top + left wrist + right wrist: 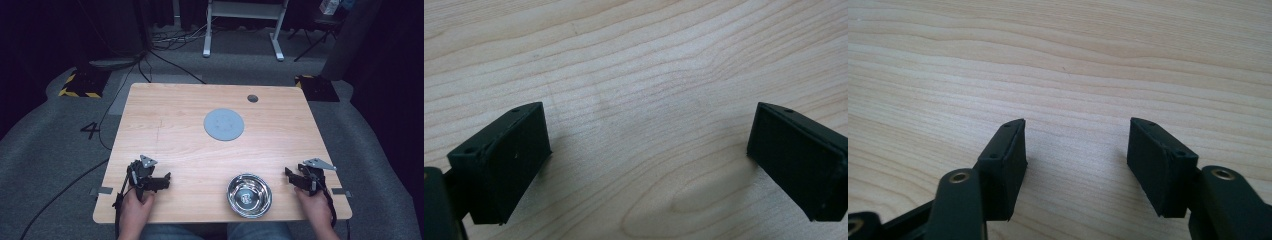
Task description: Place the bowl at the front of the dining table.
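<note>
**Both grippers at rest, bowl not yet approached**

Left gripper point(165, 180) and right gripper point(290, 175) rest low on the pale wood-grain worktop point(175, 125), jaws spread apart, holding nothing. The steel bowl point(249, 195), round, polished and reflective, sits between them, nearer the right gripper. Recommendation: pinch its thin rim squarely; smooth metal may slip. Beyond lies a flat matt grey disc point(224, 124).

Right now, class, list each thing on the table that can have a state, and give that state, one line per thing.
Bowl: upright, empty, near the front edge.
Disc: lying flat, mid-table, apart from the bowl.
Left tongs: open, holding nothing, over bare wood.
Right tongs: open, holding nothing, over bare wood.
Table: level, with a small hole near the far edge.
</note>
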`<state>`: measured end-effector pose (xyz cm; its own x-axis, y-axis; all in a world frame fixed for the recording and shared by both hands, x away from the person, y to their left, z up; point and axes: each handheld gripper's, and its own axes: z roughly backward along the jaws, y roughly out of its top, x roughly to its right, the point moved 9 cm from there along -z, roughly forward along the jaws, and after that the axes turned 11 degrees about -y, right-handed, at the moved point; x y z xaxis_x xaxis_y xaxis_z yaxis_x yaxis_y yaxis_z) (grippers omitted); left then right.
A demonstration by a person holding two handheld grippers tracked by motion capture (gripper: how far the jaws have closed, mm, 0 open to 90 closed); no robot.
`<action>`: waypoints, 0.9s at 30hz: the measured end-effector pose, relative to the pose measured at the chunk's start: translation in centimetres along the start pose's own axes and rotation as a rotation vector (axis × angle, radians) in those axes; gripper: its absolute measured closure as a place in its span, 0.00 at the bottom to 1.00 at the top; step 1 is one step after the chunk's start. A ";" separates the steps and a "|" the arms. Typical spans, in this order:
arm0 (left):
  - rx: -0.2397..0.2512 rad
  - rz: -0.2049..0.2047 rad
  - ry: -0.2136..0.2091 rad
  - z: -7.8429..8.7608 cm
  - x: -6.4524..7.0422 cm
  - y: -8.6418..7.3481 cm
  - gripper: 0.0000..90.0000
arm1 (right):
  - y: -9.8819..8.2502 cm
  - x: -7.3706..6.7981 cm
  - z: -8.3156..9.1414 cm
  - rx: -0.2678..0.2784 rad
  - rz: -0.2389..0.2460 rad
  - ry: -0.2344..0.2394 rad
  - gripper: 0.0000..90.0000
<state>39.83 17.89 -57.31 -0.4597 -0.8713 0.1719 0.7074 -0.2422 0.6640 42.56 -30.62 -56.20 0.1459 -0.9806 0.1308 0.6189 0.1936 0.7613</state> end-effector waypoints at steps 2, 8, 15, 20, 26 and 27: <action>0.000 0.001 0.000 0.0 0.0 0.0 0.04 | 0.0 0.0 0.0 0.001 0.004 0.003 0.43; 0.000 0.000 0.000 0.0 0.0 0.0 0.04 | -0.1 0.6 -0.3 -0.026 -0.035 -0.038 0.27; 0.002 0.003 -0.002 0.0 0.1 0.0 0.04 | -0.1 0.5 -0.3 -0.026 -0.034 -0.037 0.27; 0.002 0.002 -0.001 0.0 0.1 0.0 0.04 | -0.1 0.6 -0.3 -0.026 -0.033 -0.037 0.27; 0.002 0.002 -0.001 0.0 0.1 0.0 0.04 | 0.0 0.5 -0.3 -0.030 -0.030 -0.034 0.27; 0.002 0.002 -0.001 0.0 0.1 0.0 0.04 | 0.0 0.5 -0.3 -0.039 -0.029 -0.034 0.29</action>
<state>39.76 17.85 -57.31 -0.4587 -0.8713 0.1746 0.7075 -0.2392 0.6651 42.85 -31.08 -56.33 0.1022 -0.9861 0.1310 0.6521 0.1659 0.7398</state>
